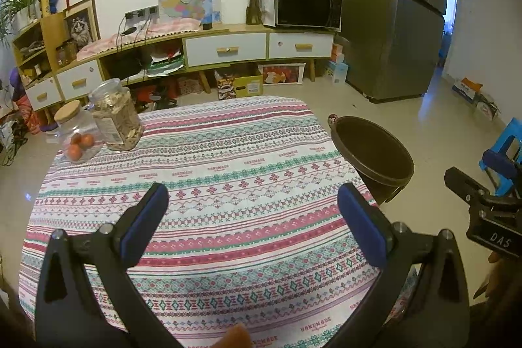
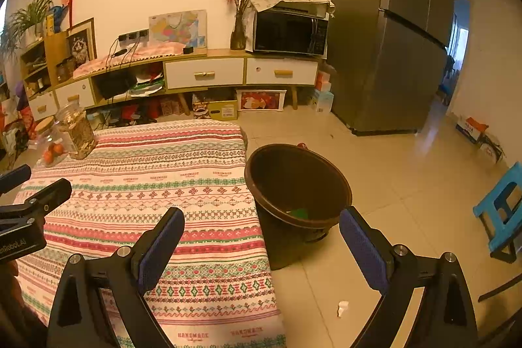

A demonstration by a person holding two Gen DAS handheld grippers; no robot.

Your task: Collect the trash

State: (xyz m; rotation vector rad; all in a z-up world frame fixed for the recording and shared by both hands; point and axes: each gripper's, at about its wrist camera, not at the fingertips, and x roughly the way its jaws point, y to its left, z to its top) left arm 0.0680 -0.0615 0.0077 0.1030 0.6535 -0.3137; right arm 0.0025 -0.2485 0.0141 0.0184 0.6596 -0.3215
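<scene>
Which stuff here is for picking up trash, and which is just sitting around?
For the job:
brown bin on the floor beside the table
white scrap on the floor
green scrap already in the bin
left gripper and right gripper, both open

Just sitting around:
two jars on the tablecloth
blue stool

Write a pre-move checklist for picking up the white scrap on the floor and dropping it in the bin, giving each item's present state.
1. Right gripper open, fingers empty: ok.
2. Left gripper open, empty: ok.
3. White scrap in plain sight on the floor: ok.
4. Bin upright beside the table, mouth clear: ok.
5. Room in the bin: ok; only something green near the bottom.
6. No trash left on the table: ok in the part seen; only two jars.
</scene>
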